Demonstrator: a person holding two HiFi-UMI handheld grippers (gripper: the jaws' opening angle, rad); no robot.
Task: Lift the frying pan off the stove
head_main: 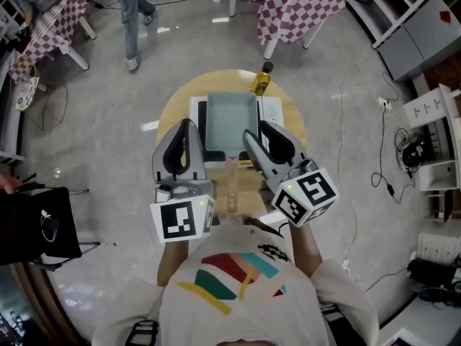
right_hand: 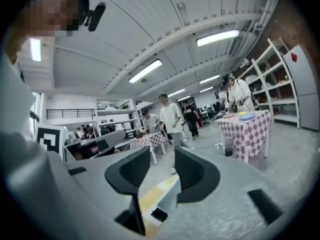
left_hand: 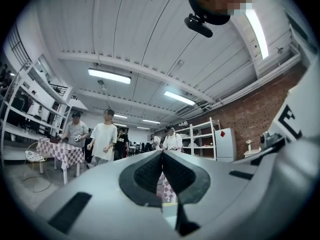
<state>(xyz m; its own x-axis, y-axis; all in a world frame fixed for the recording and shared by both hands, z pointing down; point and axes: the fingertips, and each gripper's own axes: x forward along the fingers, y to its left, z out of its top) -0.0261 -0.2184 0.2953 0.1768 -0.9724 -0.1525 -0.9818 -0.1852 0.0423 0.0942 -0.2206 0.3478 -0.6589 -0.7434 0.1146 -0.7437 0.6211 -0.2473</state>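
A square pale-teal frying pan (head_main: 230,117) sits on a white stove (head_main: 195,114) on the round wooden table (head_main: 171,107). Its wooden handle (head_main: 232,182) points toward me. My left gripper (head_main: 186,125) hovers left of the handle, jaws pressed together with nothing between them (left_hand: 162,155). My right gripper (head_main: 258,131) hovers right of the handle, over the pan's near right corner. Its jaws stand apart (right_hand: 162,158) and hold nothing. Both gripper views tilt up at the ceiling. Between the right jaws only a strip of the table's edge (right_hand: 151,196) shows.
A yellow bottle (head_main: 263,78) stands at the table's far edge, behind the stove. Checkered tables stand at the far right (head_main: 288,6) and far left (head_main: 43,34), with a person (head_main: 133,13) between them. A black seat (head_main: 36,225) is at my left; cables (head_main: 382,171) lie at right.
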